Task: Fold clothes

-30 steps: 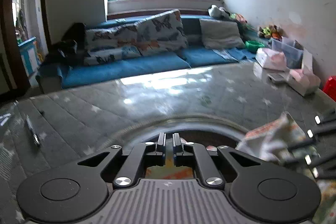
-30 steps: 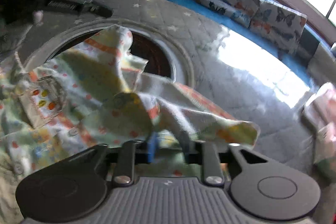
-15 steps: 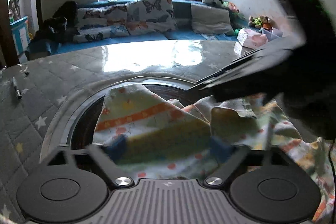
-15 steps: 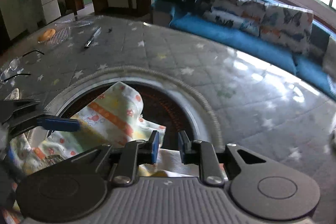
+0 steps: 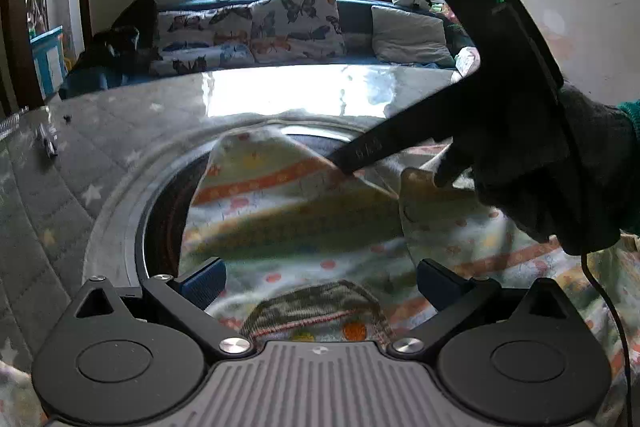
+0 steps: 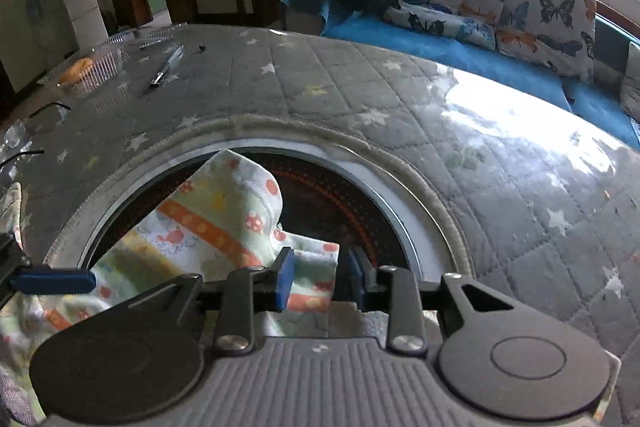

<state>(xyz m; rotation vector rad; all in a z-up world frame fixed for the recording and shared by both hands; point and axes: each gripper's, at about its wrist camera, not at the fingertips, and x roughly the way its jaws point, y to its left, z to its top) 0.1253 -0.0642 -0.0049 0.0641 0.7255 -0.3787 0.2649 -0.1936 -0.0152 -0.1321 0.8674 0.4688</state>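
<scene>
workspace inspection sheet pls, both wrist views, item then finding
surface: grey quilted star-print cover on the table, with a round opening at its middle
job's things: patterned garment spread over the opening, partly folded
clutter: pen, clear plastic tray, eyeglasses at the left edge
grippers: left gripper wide open above the garment; right gripper jaws just opening, cloth edge between them, not pinched
cables: thin black cable hangs by the gloved hand
surroundings: blue sofa, butterfly cushions, window, wooden cabinet
</scene>
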